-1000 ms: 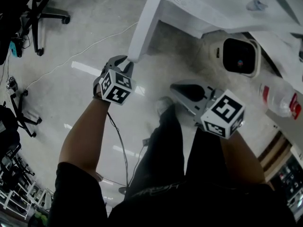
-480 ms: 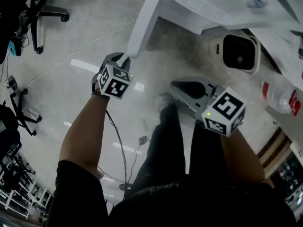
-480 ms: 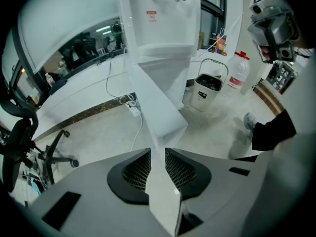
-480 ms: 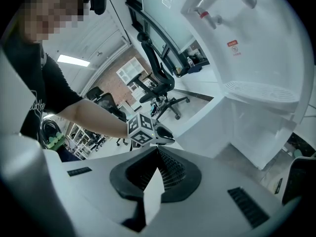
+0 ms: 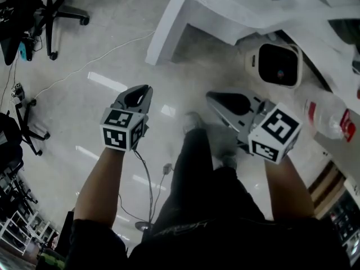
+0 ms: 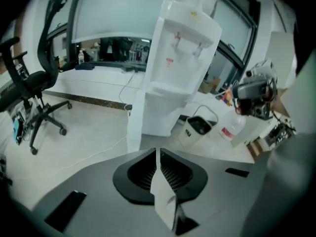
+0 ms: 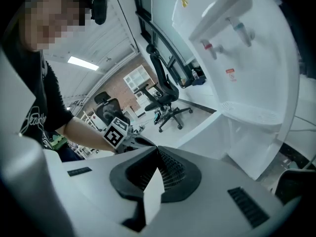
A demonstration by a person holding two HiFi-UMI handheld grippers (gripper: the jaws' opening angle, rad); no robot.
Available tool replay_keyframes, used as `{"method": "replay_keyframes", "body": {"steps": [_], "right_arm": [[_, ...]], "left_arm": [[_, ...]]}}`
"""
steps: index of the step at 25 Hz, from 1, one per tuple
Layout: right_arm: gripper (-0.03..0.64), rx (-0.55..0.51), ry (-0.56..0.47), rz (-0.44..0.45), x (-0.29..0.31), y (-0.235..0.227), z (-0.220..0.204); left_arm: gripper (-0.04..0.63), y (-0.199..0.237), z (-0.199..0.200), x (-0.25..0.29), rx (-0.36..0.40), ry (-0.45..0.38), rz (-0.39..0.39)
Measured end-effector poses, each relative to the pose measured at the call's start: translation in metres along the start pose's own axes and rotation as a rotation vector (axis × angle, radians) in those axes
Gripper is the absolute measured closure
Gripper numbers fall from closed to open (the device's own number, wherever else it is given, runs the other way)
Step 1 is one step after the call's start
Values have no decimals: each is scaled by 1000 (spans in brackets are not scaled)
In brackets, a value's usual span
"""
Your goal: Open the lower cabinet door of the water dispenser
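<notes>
Bright, even light; white glare streaks the glossy floor [image 5: 107, 44] left of the water dispenser [image 5: 225, 16]; both gripper views bulge, dark-cornered.

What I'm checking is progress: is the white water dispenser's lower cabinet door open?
Yes, the lower cabinet door stands swung out from the water dispenser.

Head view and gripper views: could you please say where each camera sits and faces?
Head view: on the person's head, facing steeply down at the floor; shows both forearms, legs, left gripper, right gripper.
Left gripper view: on the left gripper, facing along its closing, empty jaws toward the water dispenser.
Right gripper view: on the right gripper, facing along its shut jaws; shows the person's left arm and torso.
Shared: all show the water dispenser; head and right gripper views both show the left gripper.
</notes>
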State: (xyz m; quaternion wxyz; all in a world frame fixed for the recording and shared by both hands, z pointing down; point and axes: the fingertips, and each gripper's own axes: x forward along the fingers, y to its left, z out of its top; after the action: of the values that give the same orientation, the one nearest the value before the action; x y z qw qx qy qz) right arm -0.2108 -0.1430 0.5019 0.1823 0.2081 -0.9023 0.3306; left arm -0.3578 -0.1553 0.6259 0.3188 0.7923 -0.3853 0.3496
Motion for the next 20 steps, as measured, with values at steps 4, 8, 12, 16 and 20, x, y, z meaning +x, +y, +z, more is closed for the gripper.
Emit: {"method": "replay_keyframes", "body": {"steps": [4, 8, 12, 16, 20], "right_arm": [[604, -59, -46, 8, -60, 31, 16], [604, -39, -115, 36, -130, 88, 42], [604, -110, -210, 60, -210, 147, 83], [604, -210, -290, 66, -292, 202, 119], [604, -298, -327, 47, -365, 262, 139]], "left_arm": [[591, -76, 49, -67, -144, -176, -98], [595, -167, 99, -154, -202, -304, -211], [595, -257, 153, -233, -147, -445, -277], [595, -329, 191, -308, -94, -583, -291], [595, -394, 206, -385, -41, -674, -281]]}}
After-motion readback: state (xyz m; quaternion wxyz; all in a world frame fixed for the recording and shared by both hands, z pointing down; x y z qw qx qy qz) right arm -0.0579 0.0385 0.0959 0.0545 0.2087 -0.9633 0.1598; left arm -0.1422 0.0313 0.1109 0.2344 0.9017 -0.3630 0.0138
